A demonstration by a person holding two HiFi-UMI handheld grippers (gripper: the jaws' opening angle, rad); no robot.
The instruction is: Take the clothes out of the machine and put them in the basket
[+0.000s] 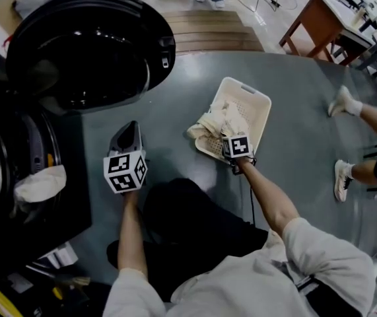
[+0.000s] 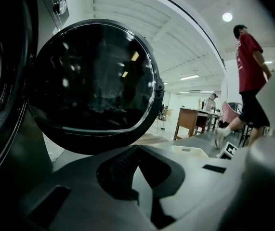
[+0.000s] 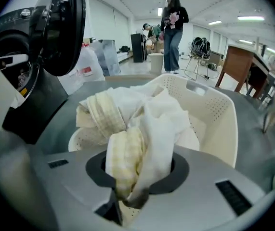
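The washing machine (image 1: 16, 197) stands at the left with its round dark door (image 1: 82, 51) swung open. A white cloth (image 1: 41, 183) hangs out of the drum's mouth. My left gripper (image 1: 127, 132) hovers in front of the machine, shut and empty; in the left gripper view it (image 2: 136, 150) points at the door (image 2: 94, 81). My right gripper (image 1: 228, 131) is shut on a bunch of white and yellow-checked clothes (image 3: 142, 124), held low over the cream basket (image 1: 257, 98). Part of the bundle drapes over the basket's near rim (image 3: 86, 138).
A person's legs in white shoes (image 1: 343, 101) are on the floor right of the basket. A wooden table (image 1: 313, 22) stands at the back right, and a slatted wooden step (image 1: 208, 32) behind the basket. Another person (image 3: 173, 30) stands far off.
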